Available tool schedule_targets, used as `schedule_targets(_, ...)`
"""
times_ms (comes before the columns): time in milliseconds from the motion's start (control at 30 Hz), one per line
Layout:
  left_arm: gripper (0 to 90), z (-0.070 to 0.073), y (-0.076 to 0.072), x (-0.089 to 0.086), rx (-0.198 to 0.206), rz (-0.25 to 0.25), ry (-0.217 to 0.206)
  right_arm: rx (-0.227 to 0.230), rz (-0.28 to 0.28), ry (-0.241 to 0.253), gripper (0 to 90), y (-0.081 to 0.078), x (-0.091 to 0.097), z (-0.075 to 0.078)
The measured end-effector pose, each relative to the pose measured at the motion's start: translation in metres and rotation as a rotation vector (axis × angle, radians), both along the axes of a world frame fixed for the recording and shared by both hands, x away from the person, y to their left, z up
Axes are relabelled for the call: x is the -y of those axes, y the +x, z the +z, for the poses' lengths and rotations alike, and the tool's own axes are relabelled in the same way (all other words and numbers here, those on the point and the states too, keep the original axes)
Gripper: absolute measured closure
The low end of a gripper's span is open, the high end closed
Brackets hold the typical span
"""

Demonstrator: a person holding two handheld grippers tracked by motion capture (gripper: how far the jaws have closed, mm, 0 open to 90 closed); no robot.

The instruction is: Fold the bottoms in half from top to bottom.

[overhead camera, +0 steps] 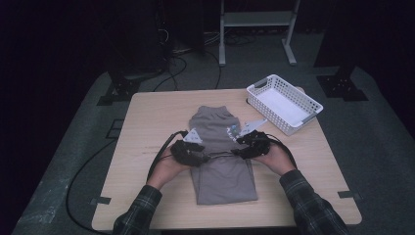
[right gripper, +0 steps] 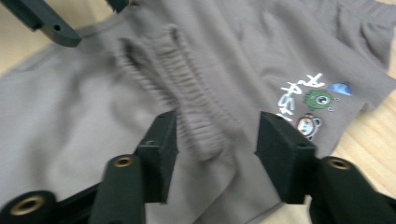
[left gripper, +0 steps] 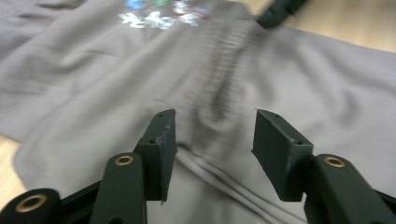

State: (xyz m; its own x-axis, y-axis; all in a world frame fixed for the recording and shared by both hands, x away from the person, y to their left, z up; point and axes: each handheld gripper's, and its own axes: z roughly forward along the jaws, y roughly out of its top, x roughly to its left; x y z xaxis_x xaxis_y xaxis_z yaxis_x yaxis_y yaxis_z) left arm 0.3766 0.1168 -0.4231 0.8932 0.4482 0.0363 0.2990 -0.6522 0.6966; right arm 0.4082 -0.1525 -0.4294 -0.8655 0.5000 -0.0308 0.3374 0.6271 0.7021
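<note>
Grey-brown garment (overhead camera: 222,161) lies at frame centre on the wooden worktop (overhead camera: 147,127), already folded into a narrow strip; the cross-fold and transfer to the white perforated basket (overhead camera: 283,103), upper right, appear outstanding. Left tongs (left gripper: 215,149) and right tongs (right gripper: 215,149) are both released, jaws apart over the cloth, gripping nothing. Fabric is soft, matte knit with a ribbed elastic band (right gripper: 187,112) and 1 small printed motif (right gripper: 313,100).

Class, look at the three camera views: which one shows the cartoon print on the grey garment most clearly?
The right gripper view: the print is sharp, its cartoon faces and lettering readable. The left gripper view shows it blurred at the top edge; the high view shows only a small pale speck.
</note>
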Motion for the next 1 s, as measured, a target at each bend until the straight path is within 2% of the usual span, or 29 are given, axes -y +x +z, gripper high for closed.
schedule_targets(67,63.1,0.0,-0.007,0.002,-0.021,-0.032,-0.001,-0.013,0.033,0.007,59.3,-0.007,0.001,0.003)
schedule_targets(133,70.1,-0.004,-0.01,0.008,-0.042,-0.052,0.021,-0.035,0.076,0.01,70.6,-0.012,-0.001,0.001)
schedule_targets(167,72.7,-0.008,-0.01,0.012,-0.043,-0.053,0.039,-0.048,0.086,0.0,74.5,-0.014,-0.003,-0.001)
schedule_targets(200,74.1,-0.008,-0.01,0.012,-0.043,-0.053,0.039,-0.048,0.086,0.0,74.5,-0.014,-0.003,-0.001)
schedule_targets(233,74.5,-0.016,-0.004,0.019,-0.064,-0.038,0.06,-0.068,0.1,-0.026,80.4,-0.013,-0.009,-0.009)
schedule_targets(267,75.2,-0.016,-0.004,0.019,-0.064,-0.038,0.06,-0.068,0.1,-0.026,80.4,-0.013,-0.009,-0.009)
schedule_targets(300,75.2,-0.024,0.004,0.023,-0.076,-0.015,0.077,-0.085,0.109,-0.051,81.3,-0.009,-0.014,-0.017)
schedule_targets(367,74.8,-0.026,0.012,0.023,-0.075,0.014,0.06,-0.091,0.097,-0.054,81.3,-0.006,-0.018,-0.022)
schedule_targets(400,73.0,-0.026,0.015,0.022,-0.072,0.035,0.045,-0.093,0.078,-0.054,81.0,-0.002,-0.019,-0.023)
schedule_targets(433,72.3,-0.026,0.015,0.022,-0.072,0.035,0.045,-0.085,0.066,-0.055,80.6,0.0,-0.02,-0.023)
schedule_targets(467,71.1,-0.026,0.024,0.019,-0.066,0.066,0.028,-0.084,0.042,-0.047,78.3,0.004,-0.02,-0.023)
schedule_targets(533,68.0,-0.027,0.031,0.018,-0.075,0.086,0.027,-0.077,-0.004,-0.045,76.1,0.012,-0.02,-0.024)
schedule_targets(567,67.8,-0.03,0.034,0.018,-0.083,0.096,0.017,-0.088,-0.019,-0.042,74.4,0.016,-0.019,-0.025)
schedule_targets(633,67.7,-0.033,0.036,0.019,-0.089,0.097,0.028,-0.096,-0.042,-0.048,74.3,0.023,-0.019,-0.029)
schedule_targets(700,66.5,-0.035,0.036,0.02,-0.084,0.092,0.037,-0.102,-0.045,-0.028,69.2,0.024,-0.018,-0.03)
schedule_targets(833,58.1,-0.024,0.023,0.015,-0.05,0.089,0.034,-0.063,-0.03,-0.009,57.9,0.01,-0.01,-0.021)
schedule_targets(967,52.9,-0.012,-0.003,0.004,-0.036,0.036,0.016,-0.048,0.043,0.014,50.9,-0.02,0.006,-0.011)
schedule_targets(1000,51.1,-0.01,-0.013,0.002,-0.032,0.022,0.016,-0.042,0.059,0.015,48.2,-0.026,0.009,-0.01)
